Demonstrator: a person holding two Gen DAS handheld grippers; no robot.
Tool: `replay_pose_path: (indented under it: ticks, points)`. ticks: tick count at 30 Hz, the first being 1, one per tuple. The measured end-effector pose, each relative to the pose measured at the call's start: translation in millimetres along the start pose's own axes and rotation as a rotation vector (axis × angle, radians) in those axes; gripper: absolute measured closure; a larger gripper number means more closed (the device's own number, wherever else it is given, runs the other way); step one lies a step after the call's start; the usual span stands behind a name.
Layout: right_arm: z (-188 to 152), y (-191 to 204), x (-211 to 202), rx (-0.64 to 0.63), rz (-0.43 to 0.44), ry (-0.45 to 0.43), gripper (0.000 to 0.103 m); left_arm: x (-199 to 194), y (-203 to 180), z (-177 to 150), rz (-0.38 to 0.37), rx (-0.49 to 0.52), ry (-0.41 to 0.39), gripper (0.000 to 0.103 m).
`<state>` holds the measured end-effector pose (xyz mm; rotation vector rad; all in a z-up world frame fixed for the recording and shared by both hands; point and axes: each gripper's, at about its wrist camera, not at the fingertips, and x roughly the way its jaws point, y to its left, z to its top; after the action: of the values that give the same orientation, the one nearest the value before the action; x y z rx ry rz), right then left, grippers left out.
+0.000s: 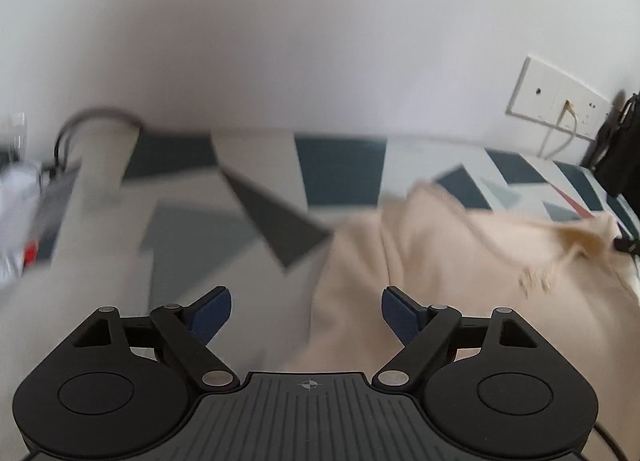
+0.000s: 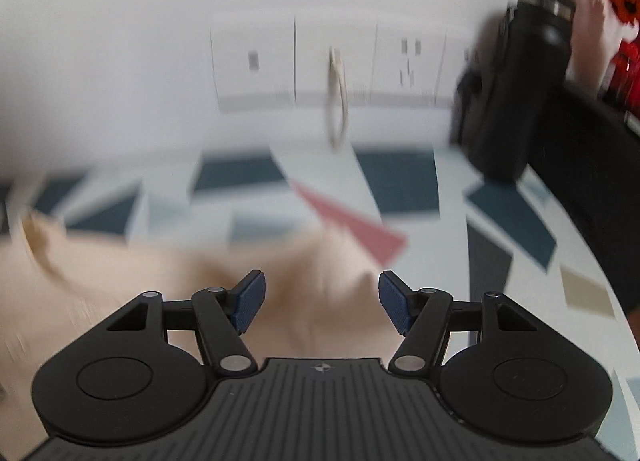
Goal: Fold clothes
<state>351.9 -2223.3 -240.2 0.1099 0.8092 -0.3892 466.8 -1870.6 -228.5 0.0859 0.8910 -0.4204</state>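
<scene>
Cream garment (image 1: 460, 261) lies rumpled on the patterned cloth (image 1: 340, 169) under both gaping, empty claws, left gripper (image 1: 307, 315) and right gripper (image 2: 322, 301).

Under my view lies a tablecloth (image 1: 340, 165) with a geometric print: dark teal, grey and white blocks, one pink-red triangle (image 2: 352, 221) at centre of the right view. White wall (image 1: 320, 41) behind. Socket panel (image 1: 556, 99) at upper right of the left view, a pale cable (image 1: 560, 137) hanging from it. Black flask-like object (image 2: 516, 85) stands upper right in the right view. Blurred white clutter (image 1: 16, 213) at far left edge.
</scene>
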Motion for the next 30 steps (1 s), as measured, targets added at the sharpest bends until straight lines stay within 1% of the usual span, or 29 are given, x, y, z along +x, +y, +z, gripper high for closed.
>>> replay_pose_path:
  ticks: [1,3,5,8,11,12,14,15,18,21,22,23,24,25,26,27,28,29,30]
  points:
    - [-3.7,0.3,3.5,0.007,0.002,0.016,0.039,-3.3,4.0,-3.9,-0.015,-0.030,0.007,0.017]
    - [-6.2,3.8,11.4,0.012,0.017,0.034,0.039,-8.9,9.5,-9.6,-0.033,-0.096,0.009,0.015]
    - [-1.5,13.2,22.9,-0.016,0.025,0.046,0.039,-12.8,11.9,-14.3,-0.036,-0.115,0.006,0.015]
    - [11.8,28.3,42.6,-0.059,0.011,0.048,0.039,-11.8,9.8,-17.5,-0.009,-0.109,0.024,0.015]
    - [30.2,28.4,62.6,0.015,0.032,0.040,0.038,-9.2,2.8,-18.6,-0.010,-0.100,0.038,0.013]
    - [34.0,26.0,67.2,0.057,0.026,0.041,0.037,-8.9,-0.1,-20.1,-0.004,-0.088,0.037,0.011]
    - [41.2,21.8,75.5,0.137,0.014,0.042,0.037,-7.9,-5.8,-22.9,0.017,-0.059,0.035,0.010]
    - [42.8,20.8,75.4,0.160,0.009,0.036,0.037,-7.7,-7.8,-24.1,0.026,-0.047,0.033,0.010]
    - [40.7,11.9,63.1,0.244,0.024,-0.023,0.037,-7.9,-9.9,-26.1,0.036,-0.027,0.030,0.010]
    - [39.1,8.7,43.5,0.208,0.063,-0.075,0.036,-6.9,-5.4,-26.8,0.040,-0.028,0.033,0.010]
    - [38.9,7.5,38.1,0.192,0.074,-0.085,0.035,-6.3,-3.4,-27.0,0.039,-0.033,0.035,0.012]
    - [39.2,5.2,35.0,0.190,0.089,-0.086,0.032,-5.9,-1.0,-27.2,0.030,-0.049,0.037,0.016]
    - [39.8,2.5,33.0,0.192,0.106,-0.082,0.030,-6.0,1.6,-27.0,0.019,-0.073,0.034,0.026]
    - [41.3,-1.3,34.4,0.213,0.127,-0.063,0.029,-6.8,4.5,-26.9,0.013,-0.103,0.026,0.048]
    - [42.7,-5.0,36.3,0.242,0.141,-0.043,0.029,-7.7,7.4,-26.6,0.015,-0.129,0.018,0.058]
    - [43.8,-8.4,38.4,0.274,0.142,-0.027,0.029,-8.3,10.4,-25.9,0.015,-0.149,0.016,0.072]
    - [45.0,-11.6,41.0,0.304,0.137,-0.012,0.029,-9.3,14.1,-24.2,0.009,-0.166,0.015,0.079]
    - [45.9,-13.9,44.1,0.328,0.119,0.000,0.029,-11.2,18.0,-22.0,0.006,-0.181,0.010,0.081]
    - [45.5,-14.3,45.3,0.344,0.108,0.012,0.029,-14.1,21.0,-19.4,0.018,-0.185,0.000,0.082]
